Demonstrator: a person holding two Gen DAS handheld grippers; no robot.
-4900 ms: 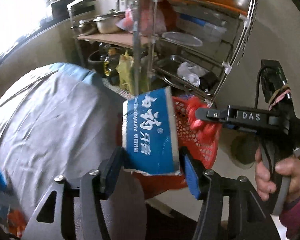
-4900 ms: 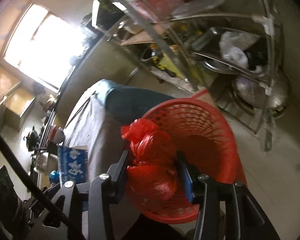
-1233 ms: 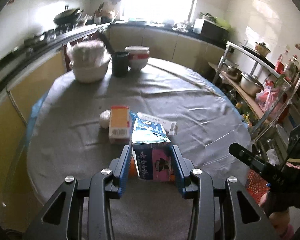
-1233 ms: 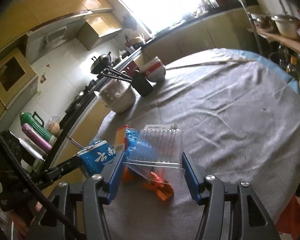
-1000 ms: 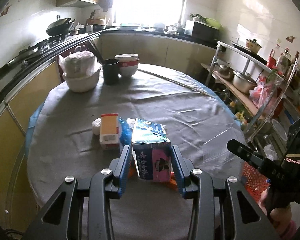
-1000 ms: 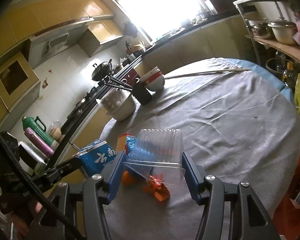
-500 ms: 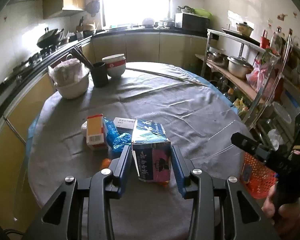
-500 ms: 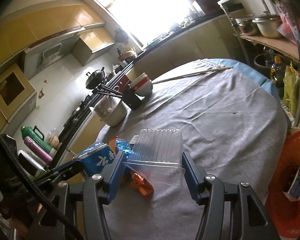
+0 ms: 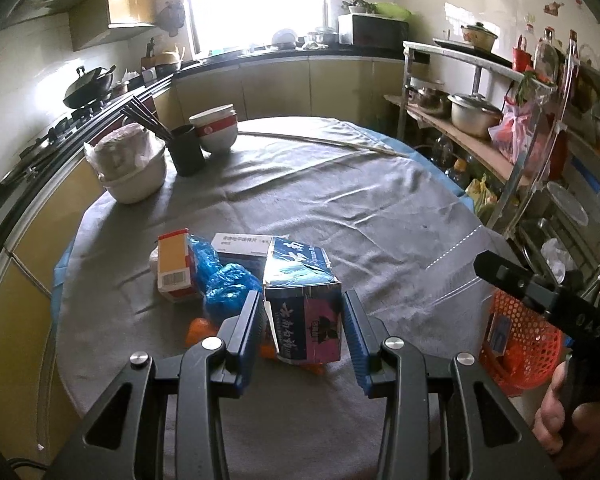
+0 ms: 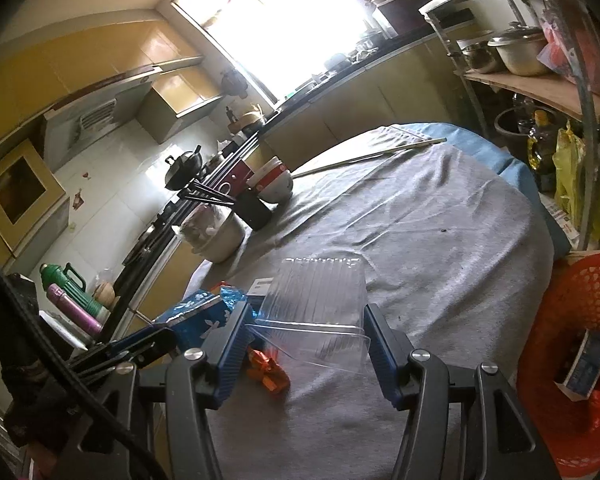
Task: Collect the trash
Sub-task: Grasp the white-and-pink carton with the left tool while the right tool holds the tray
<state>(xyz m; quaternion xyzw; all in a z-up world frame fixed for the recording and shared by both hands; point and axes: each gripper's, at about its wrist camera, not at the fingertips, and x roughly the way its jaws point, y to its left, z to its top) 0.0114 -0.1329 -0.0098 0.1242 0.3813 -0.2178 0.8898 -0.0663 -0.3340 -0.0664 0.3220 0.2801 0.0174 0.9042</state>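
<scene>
My left gripper (image 9: 303, 322) is shut on a blue and pink carton (image 9: 304, 308), lifted above the grey table (image 9: 340, 200). My right gripper (image 10: 306, 334) is shut on a clear plastic clamshell box (image 10: 318, 304); its fingers (image 9: 512, 280) also show at the right of the left wrist view. Left on the table are an orange and white box (image 9: 174, 266), a crumpled blue bag (image 9: 224, 280), a white flat box (image 9: 242, 244) and orange wrappers (image 10: 268, 368). The red mesh basket (image 10: 580, 360) stands off the table's right edge with a blue box (image 10: 584, 364) inside.
At the table's far left stand a covered white bowl (image 9: 130, 168), a black cup with chopsticks (image 9: 186, 150) and stacked red and white bowls (image 9: 214, 128). A long stick (image 9: 320, 142) lies at the far side. A metal shelf rack (image 9: 500, 120) stands right.
Both grippers have drawn back from the table with the carton and the clamshell box still in them. The red basket has come into view at the right.
</scene>
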